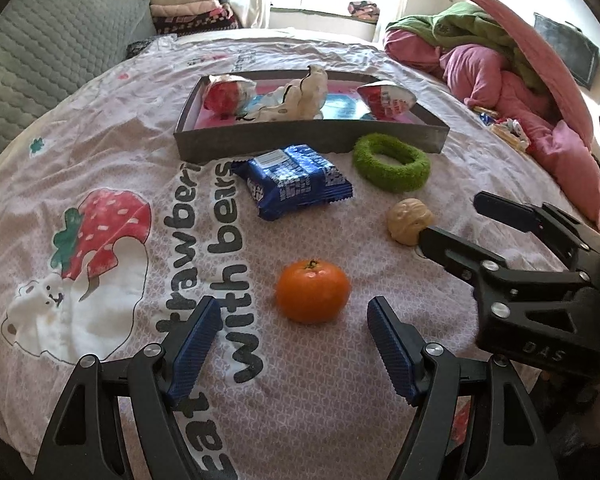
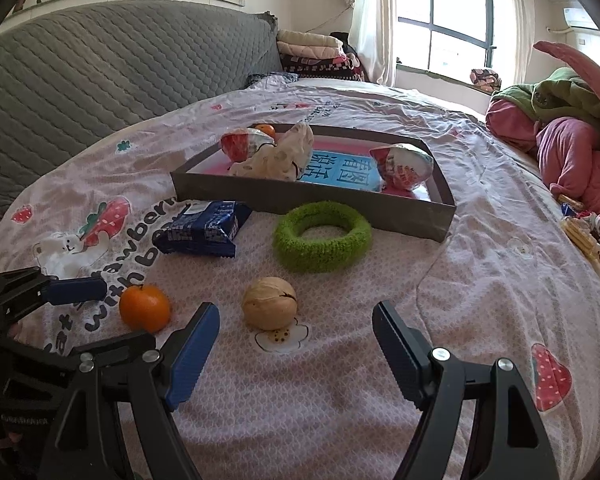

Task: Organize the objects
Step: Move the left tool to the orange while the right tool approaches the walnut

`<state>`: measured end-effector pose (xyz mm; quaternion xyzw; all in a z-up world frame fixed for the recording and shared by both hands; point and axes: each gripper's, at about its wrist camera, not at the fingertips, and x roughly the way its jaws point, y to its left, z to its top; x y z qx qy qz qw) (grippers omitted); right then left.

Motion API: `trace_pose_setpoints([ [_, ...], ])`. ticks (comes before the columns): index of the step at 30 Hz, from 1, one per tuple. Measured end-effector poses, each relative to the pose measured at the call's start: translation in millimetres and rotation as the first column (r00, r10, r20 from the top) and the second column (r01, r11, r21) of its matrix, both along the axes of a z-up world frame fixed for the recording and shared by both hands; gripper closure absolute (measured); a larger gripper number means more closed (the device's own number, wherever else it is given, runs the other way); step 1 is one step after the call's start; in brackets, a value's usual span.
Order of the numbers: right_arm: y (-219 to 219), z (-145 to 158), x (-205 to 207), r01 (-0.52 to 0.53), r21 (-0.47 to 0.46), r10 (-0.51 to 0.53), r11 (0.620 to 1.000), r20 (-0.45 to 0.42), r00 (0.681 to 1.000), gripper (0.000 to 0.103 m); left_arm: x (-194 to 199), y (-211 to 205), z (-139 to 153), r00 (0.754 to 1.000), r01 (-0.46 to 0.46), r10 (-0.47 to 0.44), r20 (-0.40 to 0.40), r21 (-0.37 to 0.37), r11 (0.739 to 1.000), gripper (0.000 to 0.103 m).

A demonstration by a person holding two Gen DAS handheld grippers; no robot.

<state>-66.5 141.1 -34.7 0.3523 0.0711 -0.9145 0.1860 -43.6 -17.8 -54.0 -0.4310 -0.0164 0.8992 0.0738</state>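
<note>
Both claws are open, the left claw (image 1: pixel 290 344) near the orange (image 1: pixel 313 291) and the right claw (image 2: pixel 296 344) near the walnut (image 2: pixel 270 303), ready to grab them for the tray (image 2: pixel 312 202).

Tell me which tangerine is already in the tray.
The small tangerine at the tray's far left corner, behind a wrapped egg; the other tangerine lies on the bedspread.
</note>
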Motion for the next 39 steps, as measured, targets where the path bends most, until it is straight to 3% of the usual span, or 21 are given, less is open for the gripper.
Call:
trace_pose_setpoints([
  [3,-2.8,-3.0,-5.6,0.001,0.003,-0.001,1.000,-0.001,1.000,0.027,-1.4,1.9,-2.6,1.000,0.012,-0.012,-0.002,0.002,1.000,0.035],
  [7,-7.2,-10.3,-14.1,0.000,0.021,-0.001,1.000,0.019,1.000,0.041,-3.6,1.9,-2.7,1.000,0.016,-0.016,-0.012,0.013,1.000,0.042],
  [17,-14.6,-22.1,-18.6,-0.042,0.019,0.041,0.999,0.044,0.998,0.052,-8.9,4.2,-6.8,0.999,0.038,-0.038,-0.014,0.037,0.999,0.054],
  [20,-15.1,-23.2,-19.6,-0.046,0.019,0.045,0.999,0.038,0.998,0.055,-9.6,4.2,-7.6,0.999,0.043,-0.042,-0.015,0.043,0.998,0.062],
  [29,-13.0,-24.7,-19.6,-0.055,0.008,0.055,0.998,0.027,0.998,0.069,-10.7,5.2,-9.5,0.998,0.052,-0.051,-0.028,0.040,0.998,0.063],
  [39,-6.3,-21.5,-14.2,-0.046,-0.012,0.046,0.999,0.019,0.999,0.069,-8.6,4.5,-8.2,0.998,0.054,-0.052,-0.033,0.052,0.997,0.063],
])
